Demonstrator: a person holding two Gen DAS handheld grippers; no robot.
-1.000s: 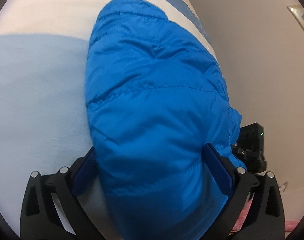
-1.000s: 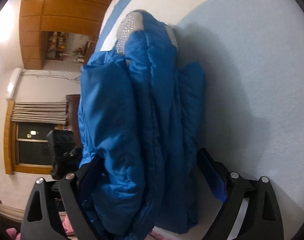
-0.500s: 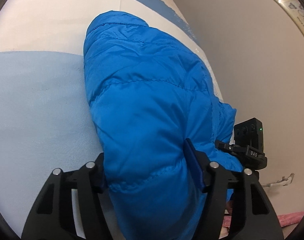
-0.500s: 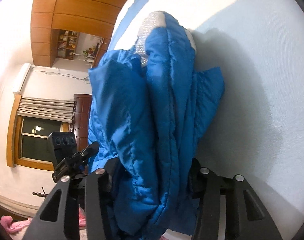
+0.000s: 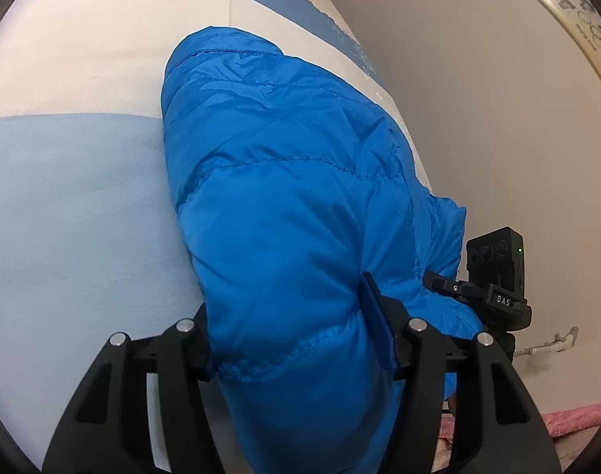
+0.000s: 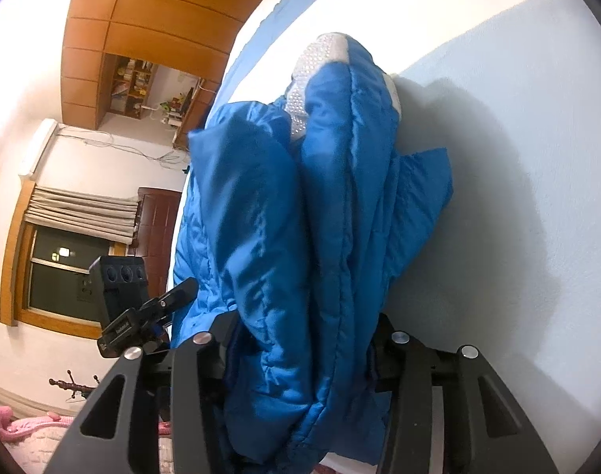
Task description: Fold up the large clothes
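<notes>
A bright blue puffer jacket lies bunched in thick folds on a bed cover of light blue and cream bands. My left gripper has the near end of the jacket's bulk between its pads, and its jaws are closing on the padding. In the right wrist view, my right gripper is shut on a thick stack of the jacket's layers, whose silver dotted lining shows at the far end. Each view also shows the other gripper: the right gripper and the left gripper.
The bed's edge runs beside a plain wall with a framed picture. A pink blanket lies below the bed. A window, a dark door and wooden cabinets stand across the room.
Both grippers went from wide open around the jacket to closed on it. The jacket's near end is lifted and squeezed narrower, and the right view has shifted slightly.
</notes>
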